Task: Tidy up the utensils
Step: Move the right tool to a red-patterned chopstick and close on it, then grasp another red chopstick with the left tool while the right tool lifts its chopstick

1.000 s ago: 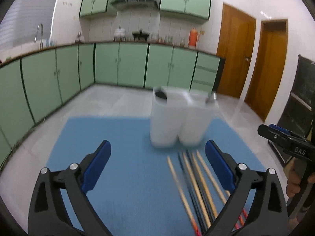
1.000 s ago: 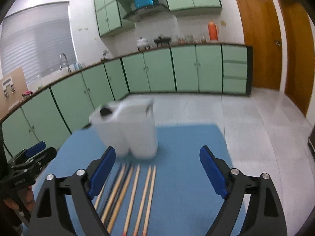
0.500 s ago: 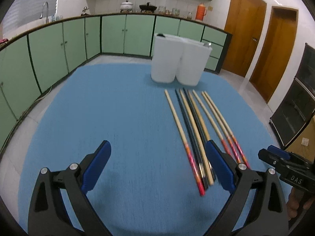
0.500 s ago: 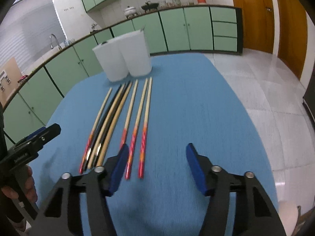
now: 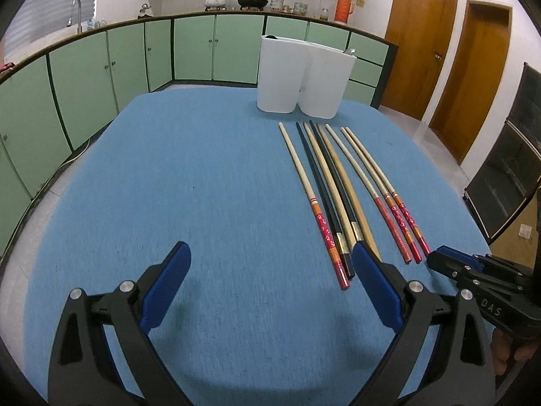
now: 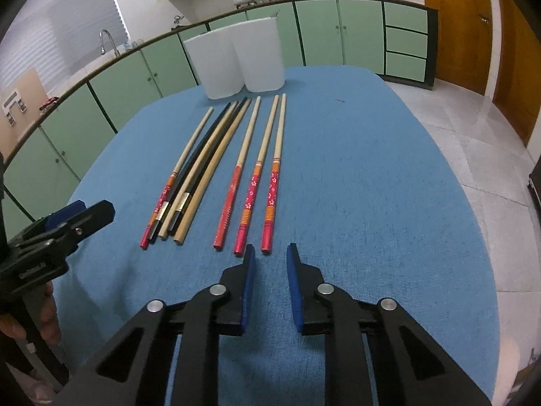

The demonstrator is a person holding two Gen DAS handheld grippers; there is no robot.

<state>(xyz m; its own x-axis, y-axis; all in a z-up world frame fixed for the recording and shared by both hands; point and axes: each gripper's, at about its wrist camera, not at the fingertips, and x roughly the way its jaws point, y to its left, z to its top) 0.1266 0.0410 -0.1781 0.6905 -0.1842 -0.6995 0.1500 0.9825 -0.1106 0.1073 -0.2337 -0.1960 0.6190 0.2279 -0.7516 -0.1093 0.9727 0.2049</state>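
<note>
Left gripper point(image 5: 270, 291) is hovering low with its blue-padded fingers point(image 5: 165, 291) spread wide, pointing toward 12 o'clock. Right gripper point(image 6: 269, 287), lying at 3 o'clock of the left, is holding its fingers point(image 6: 248, 287) nearly parallel, a narrow gap showing between them, nothing gripped.

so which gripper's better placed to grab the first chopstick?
Probably right. The right gripper, narrowly open, sits just short of the rightmost chopstick. The left gripper is wide open over bare mat.
</note>
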